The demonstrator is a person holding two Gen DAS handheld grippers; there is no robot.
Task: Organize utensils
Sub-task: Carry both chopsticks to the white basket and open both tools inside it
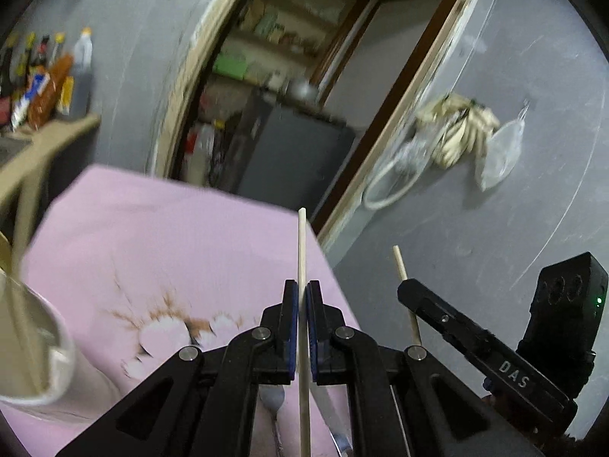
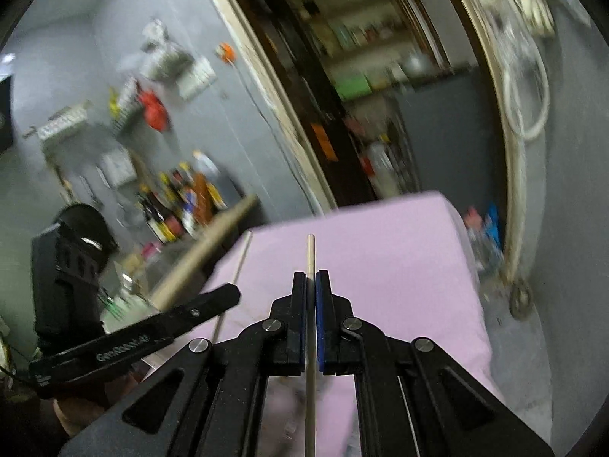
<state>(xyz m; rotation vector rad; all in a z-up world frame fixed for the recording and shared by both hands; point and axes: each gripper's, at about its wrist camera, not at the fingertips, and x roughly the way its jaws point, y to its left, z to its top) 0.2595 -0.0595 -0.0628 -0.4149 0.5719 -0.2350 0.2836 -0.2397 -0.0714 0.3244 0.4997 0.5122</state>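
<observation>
My left gripper is shut on a pale wooden chopstick, which stands upright between the blue pads above the pink cloth-covered table. My right gripper is shut on a second chopstick in the same way. Each view shows the other gripper beside it: the right gripper with its stick, and the left gripper with its stick. A pale cup with sticks in it stands at the left edge. A spoon lies on the cloth under the left gripper.
A wooden shelf with several bottles stands beyond the table's left side. An open doorway lies straight behind the table. Bags hang on the grey wall to the right. The table edge drops to the floor.
</observation>
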